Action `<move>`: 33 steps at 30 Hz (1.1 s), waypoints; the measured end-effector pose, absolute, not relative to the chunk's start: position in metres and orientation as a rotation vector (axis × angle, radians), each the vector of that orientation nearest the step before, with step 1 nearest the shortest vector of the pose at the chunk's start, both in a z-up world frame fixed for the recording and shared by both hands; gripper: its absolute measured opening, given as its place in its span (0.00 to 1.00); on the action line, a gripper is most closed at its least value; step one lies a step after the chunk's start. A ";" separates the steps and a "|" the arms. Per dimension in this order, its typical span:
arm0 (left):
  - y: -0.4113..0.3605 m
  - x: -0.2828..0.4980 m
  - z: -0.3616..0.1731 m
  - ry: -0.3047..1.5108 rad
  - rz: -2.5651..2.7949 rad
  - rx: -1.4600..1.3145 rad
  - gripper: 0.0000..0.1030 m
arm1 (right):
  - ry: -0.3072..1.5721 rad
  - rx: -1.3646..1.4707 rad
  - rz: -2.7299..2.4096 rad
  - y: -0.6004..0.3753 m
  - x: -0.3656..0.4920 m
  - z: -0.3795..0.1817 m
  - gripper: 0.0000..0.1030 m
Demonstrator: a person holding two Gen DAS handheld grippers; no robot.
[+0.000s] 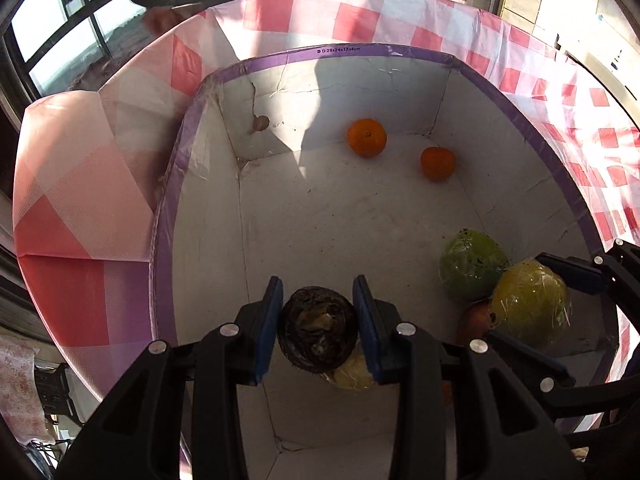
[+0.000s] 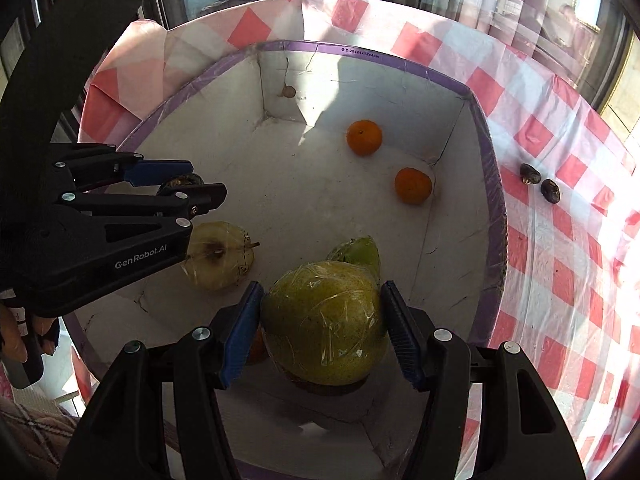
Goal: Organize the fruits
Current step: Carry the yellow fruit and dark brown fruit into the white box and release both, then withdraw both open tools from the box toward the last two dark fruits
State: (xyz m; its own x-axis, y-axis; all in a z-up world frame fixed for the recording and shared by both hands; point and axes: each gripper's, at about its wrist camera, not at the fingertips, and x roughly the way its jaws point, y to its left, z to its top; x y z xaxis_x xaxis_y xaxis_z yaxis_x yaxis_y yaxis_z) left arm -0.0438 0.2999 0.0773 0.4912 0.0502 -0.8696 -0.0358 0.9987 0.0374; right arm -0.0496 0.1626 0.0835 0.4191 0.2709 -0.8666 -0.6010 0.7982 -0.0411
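Both of my tools are inside the white box with the purple rim, pointing steeply down at its floor. My left tool is clenched on a dark, wrinkled round fruit, pads pressing on either side; right under it, a little toward me, lies a pale wrapped pear, stem pointing right in the right wrist view. So the floor for the dark fruit lies straight ahead, and the pear crowds that spot.

My right tool is grasping a large yellow-green wrapped fruit, pads against its flanks. It hangs low over the near right corner, just in front of a green wrapped fruit; something orange peeks out beside the left pad, though I cannot tell what it is. Two tangerines sit apart near the far wall. Two more dark fruits lie outside on the checked cloth over the desk, nearer my right tool.

Readable writing: "GenRobot.AI" on the left tool's side, and a size label on the far rim, roughly "D:29x24x12x4cm".
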 end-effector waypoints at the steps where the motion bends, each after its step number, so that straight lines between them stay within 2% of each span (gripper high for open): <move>1: 0.300 -0.043 0.077 1.058 0.051 0.018 0.36 | 0.989 -0.405 0.552 0.167 -0.051 0.082 0.59; 3: 0.300 -0.044 0.075 1.064 0.049 0.006 0.36 | 0.990 -0.421 0.558 0.171 -0.051 0.081 0.58; 6: 0.299 -0.043 0.074 1.072 0.042 -0.004 0.42 | 0.991 -0.421 0.552 0.175 -0.050 0.081 0.59; 10: 0.293 -0.043 0.072 1.078 0.029 0.003 0.49 | 0.999 -0.423 0.561 0.178 -0.051 0.077 0.68; 27: 0.286 -0.043 0.070 1.084 0.081 0.055 0.50 | 1.013 -0.416 0.673 0.176 -0.049 0.072 0.71; 28: 0.286 -0.044 0.070 1.079 0.094 0.066 0.51 | 1.012 -0.420 0.685 0.176 -0.049 0.072 0.72; 30: 0.288 -0.046 0.074 1.062 0.142 0.064 0.78 | 1.013 -0.426 0.714 0.176 -0.051 0.073 0.73; 33: 0.296 -0.046 0.077 1.053 0.183 0.027 0.80 | 1.016 -0.434 0.762 0.174 -0.054 0.074 0.74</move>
